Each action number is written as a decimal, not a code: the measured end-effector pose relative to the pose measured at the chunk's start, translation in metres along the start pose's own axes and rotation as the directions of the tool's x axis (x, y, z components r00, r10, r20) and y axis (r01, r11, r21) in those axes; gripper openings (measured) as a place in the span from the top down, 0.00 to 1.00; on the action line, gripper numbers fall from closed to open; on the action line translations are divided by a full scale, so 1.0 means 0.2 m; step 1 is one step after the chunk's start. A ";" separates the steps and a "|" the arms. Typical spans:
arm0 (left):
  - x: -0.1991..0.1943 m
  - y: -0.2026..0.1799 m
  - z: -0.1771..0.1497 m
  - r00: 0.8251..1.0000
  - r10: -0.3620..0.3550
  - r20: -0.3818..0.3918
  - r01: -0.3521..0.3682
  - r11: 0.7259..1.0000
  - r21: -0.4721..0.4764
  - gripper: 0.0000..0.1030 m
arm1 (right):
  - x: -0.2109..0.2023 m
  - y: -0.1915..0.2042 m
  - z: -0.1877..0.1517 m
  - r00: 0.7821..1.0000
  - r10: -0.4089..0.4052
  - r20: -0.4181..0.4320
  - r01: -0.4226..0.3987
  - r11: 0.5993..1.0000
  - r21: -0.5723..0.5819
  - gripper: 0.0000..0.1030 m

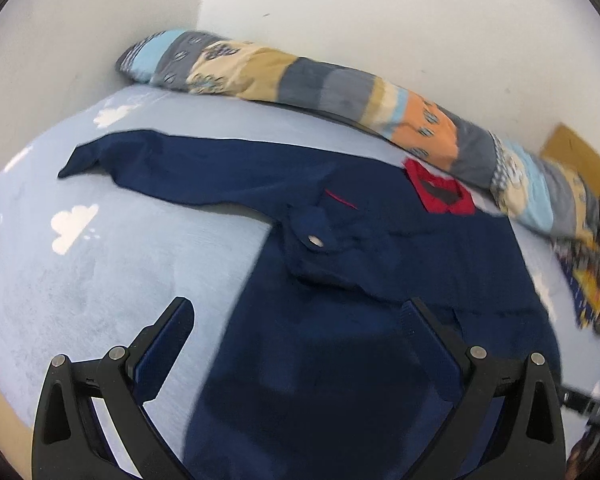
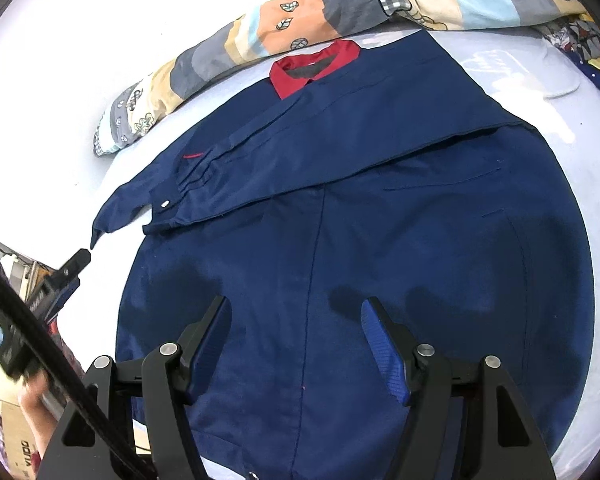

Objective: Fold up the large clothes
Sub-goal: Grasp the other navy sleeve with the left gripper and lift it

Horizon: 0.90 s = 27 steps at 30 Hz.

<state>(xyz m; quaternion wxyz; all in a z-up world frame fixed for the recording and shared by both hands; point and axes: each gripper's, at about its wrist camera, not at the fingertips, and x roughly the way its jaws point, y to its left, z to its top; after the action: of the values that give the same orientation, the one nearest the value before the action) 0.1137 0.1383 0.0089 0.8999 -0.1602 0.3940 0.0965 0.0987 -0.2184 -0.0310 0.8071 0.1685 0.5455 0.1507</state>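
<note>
A navy work jacket (image 1: 340,340) with a red collar (image 1: 440,192) lies flat on the bed. One sleeve is folded across its chest, with a snap cuff (image 1: 314,241). The other sleeve (image 1: 140,160) stretches out to the left. My left gripper (image 1: 296,312) is open and empty above the jacket's lower left edge. In the right wrist view the jacket (image 2: 380,220) fills the frame, with the collar (image 2: 316,66) at the top. My right gripper (image 2: 294,312) is open and empty above the jacket's lower front. The left gripper's fingertip (image 2: 78,260) shows at the left.
A light blue sheet (image 1: 80,260) with white clouds covers the bed. A rolled patchwork quilt (image 1: 340,88) lies along the white wall behind the jacket; it also shows in the right wrist view (image 2: 260,36). A patterned cloth (image 1: 592,272) lies at the right edge.
</note>
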 end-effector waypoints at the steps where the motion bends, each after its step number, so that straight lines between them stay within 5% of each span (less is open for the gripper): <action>1: 0.01 0.06 0.04 1.000 -0.009 -0.007 0.009 0.999 -0.039 0.00 | -0.01 0.00 0.00 1.000 0.008 0.003 -0.008 1.000 0.002 0.30; 5: 0.06 0.40 0.21 0.998 -0.053 -0.027 0.046 0.973 -0.227 0.00 | -0.07 0.01 0.01 0.999 0.037 0.019 -0.037 0.999 -0.008 0.30; 9: 0.13 0.75 0.32 0.999 -0.010 -0.035 -0.003 0.935 -0.354 0.00 | -0.11 0.03 0.00 0.997 0.068 0.026 -0.068 0.998 -0.005 0.30; 13: 0.22 1.10 0.39 0.998 0.040 -0.038 -0.053 0.885 -0.463 0.00 | -0.14 0.07 -0.01 0.996 0.090 0.030 -0.089 0.995 -0.040 0.30; 17: 0.31 1.39 0.45 0.999 0.041 0.004 -0.031 0.824 -0.566 0.00 | -0.13 0.10 -0.01 0.997 0.071 0.037 -0.068 0.995 -0.068 0.30; 21: 0.46 1.58 0.51 0.996 -0.041 0.080 0.084 0.745 -0.662 0.03 | -0.08 0.09 0.01 0.999 0.022 0.029 -0.020 0.997 -0.072 0.30; 23: 0.55 1.67 0.51 0.987 -0.095 0.129 0.158 0.689 -0.707 0.17 | -0.04 0.07 0.02 1.000 0.017 0.015 -0.016 0.998 -0.058 0.30; 27: 0.70 1.79 0.53 0.959 -0.162 0.231 0.282 0.571 -0.771 0.20 | 0.04 0.05 0.03 1.000 -0.005 -0.011 0.005 0.999 -0.051 0.30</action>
<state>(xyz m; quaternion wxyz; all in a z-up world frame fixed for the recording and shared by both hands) 0.1731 0.5159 -0.1028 0.7625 -0.5857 0.2244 0.1589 0.1075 -0.2061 -0.0312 0.8083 0.1458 0.5465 0.1634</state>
